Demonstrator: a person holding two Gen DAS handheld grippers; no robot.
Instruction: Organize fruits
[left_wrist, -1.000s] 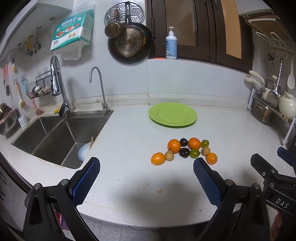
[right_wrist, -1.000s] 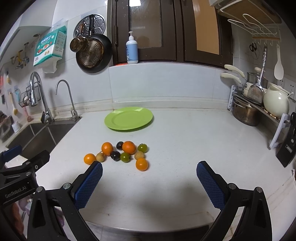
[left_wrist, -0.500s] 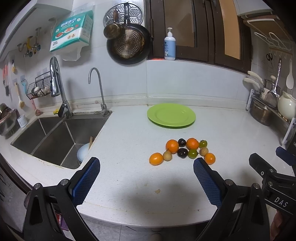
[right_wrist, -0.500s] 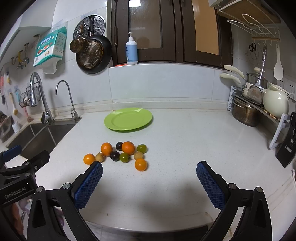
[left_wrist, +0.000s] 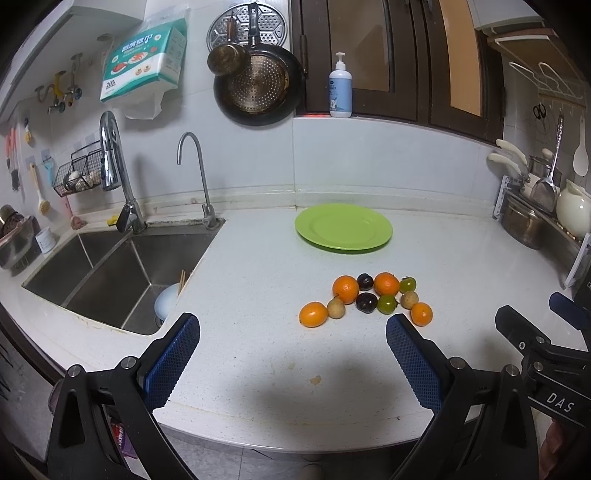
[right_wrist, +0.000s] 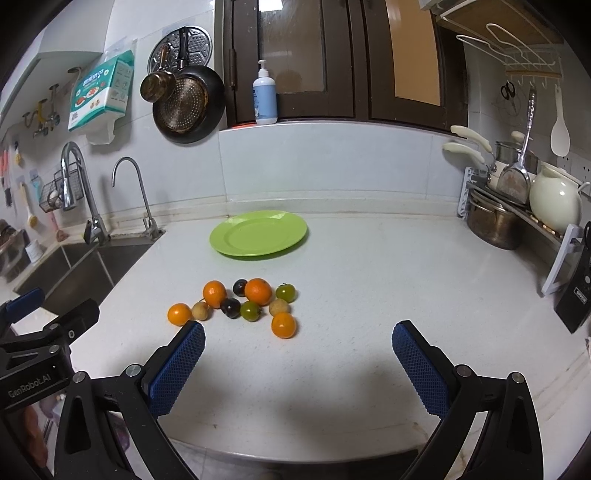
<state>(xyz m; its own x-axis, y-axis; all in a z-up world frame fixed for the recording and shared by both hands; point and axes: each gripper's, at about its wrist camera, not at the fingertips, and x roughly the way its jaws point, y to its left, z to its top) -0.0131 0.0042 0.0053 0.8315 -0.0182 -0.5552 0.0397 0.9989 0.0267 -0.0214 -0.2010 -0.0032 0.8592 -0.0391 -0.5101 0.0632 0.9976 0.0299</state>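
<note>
Hovering over the counter (left_wrist: 258, 295), the left gripper (left_wrist: 291, 354) and right gripper (right_wrist: 297, 365) both gape wide, holding nothing. The fruits (left_wrist: 365, 297) cluster on the counter at 12 o'clock ahead, the green plate (left_wrist: 343, 227) beyond them at 12.

A home kitchen: steel sink (left_wrist: 110, 273) with taps, hanging frying pan (left_wrist: 258, 88), and pots beside the counter (right_wrist: 351, 295).

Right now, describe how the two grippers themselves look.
Both match: black angular frames with silver bolts, fingers faced with blue cross-hatched pads. The left gripper reads "GenRobot.AI" in white on its side; the right gripper reads "DAS". No cables or sleeves show.
</note>
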